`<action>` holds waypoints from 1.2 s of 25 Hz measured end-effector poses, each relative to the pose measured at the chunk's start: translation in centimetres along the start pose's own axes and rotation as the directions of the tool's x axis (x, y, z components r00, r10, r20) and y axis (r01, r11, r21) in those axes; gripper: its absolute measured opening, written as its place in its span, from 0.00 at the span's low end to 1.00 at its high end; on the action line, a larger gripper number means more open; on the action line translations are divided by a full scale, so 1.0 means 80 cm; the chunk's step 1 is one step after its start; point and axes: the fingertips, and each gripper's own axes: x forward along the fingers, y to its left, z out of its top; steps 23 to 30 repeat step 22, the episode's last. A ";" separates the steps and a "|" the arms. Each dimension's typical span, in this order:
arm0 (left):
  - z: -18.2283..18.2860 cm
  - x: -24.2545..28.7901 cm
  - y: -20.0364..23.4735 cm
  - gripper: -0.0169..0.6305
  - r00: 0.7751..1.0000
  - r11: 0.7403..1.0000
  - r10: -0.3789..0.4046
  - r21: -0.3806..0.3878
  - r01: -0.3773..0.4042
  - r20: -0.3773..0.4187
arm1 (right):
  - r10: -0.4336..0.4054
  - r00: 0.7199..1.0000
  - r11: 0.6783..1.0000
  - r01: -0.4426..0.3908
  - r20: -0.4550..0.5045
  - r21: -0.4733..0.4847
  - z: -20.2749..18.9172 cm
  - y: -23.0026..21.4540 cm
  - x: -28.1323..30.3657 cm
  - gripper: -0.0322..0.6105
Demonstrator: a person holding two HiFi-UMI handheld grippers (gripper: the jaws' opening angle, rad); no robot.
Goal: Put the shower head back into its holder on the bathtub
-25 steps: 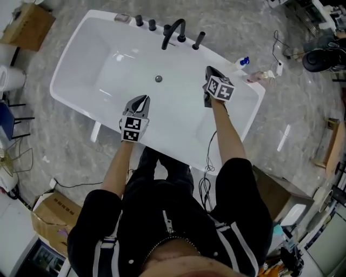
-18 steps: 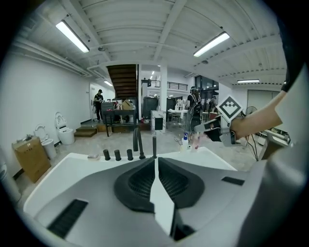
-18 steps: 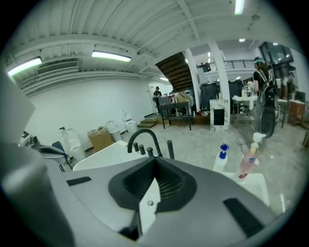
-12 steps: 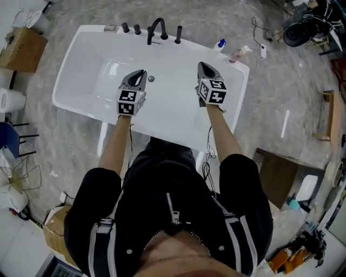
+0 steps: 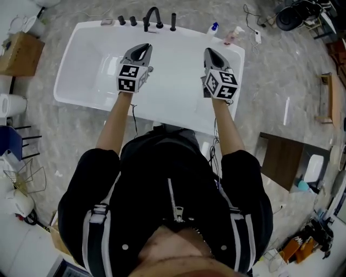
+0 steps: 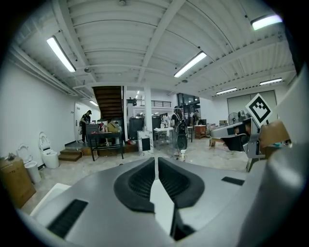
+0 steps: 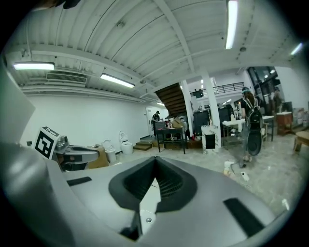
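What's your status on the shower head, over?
Left gripper shut, empty. Right gripper shut, empty. Both above tub. Shower head apparently upright on far rim. Nothing in the way.

A white bathtub (image 5: 94, 70) with a smooth, glossy finish that catches pale highlights. On its far rim, a faucet (image 5: 153, 16) in matt black, likely metal. The floor (image 5: 281, 81) is grey, marbled stone, polished and faintly reflective. A cardboard box (image 5: 19, 53) is dull brown. The left gripper (image 5: 144, 48) and right gripper (image 5: 208, 52) have matt grey plastic shells; in the gripper views their pads (image 6: 142, 183) are black and finely ribbed, like rubber. The person's jacket (image 5: 162, 184) is black cloth with a shiny metal zip (image 5: 175, 208). The ceiling (image 6: 120, 43) is white ribbed panelling.
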 end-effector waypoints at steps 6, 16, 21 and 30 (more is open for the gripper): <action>0.007 -0.018 -0.007 0.09 1.000 1.000 -0.017 0.000 0.017 0.019 | -0.027 1.000 1.000 0.027 0.015 -0.003 -0.004 0.014 -0.034 0.05; -0.004 -0.041 -0.016 0.09 0.999 0.999 -0.041 -0.014 0.042 0.020 | -0.055 0.998 0.998 0.055 0.015 0.021 -0.021 0.031 -0.063 0.05; -0.012 -0.047 -0.013 0.09 0.999 0.999 -0.047 -0.018 0.047 0.017 | -0.056 0.998 0.998 0.055 0.021 0.017 -0.027 0.045 -0.063 0.05; -0.014 -0.048 -0.013 0.09 0.999 0.999 -0.048 -0.020 0.049 0.015 | -0.056 0.998 0.998 0.056 0.021 0.016 -0.028 0.047 -0.063 0.05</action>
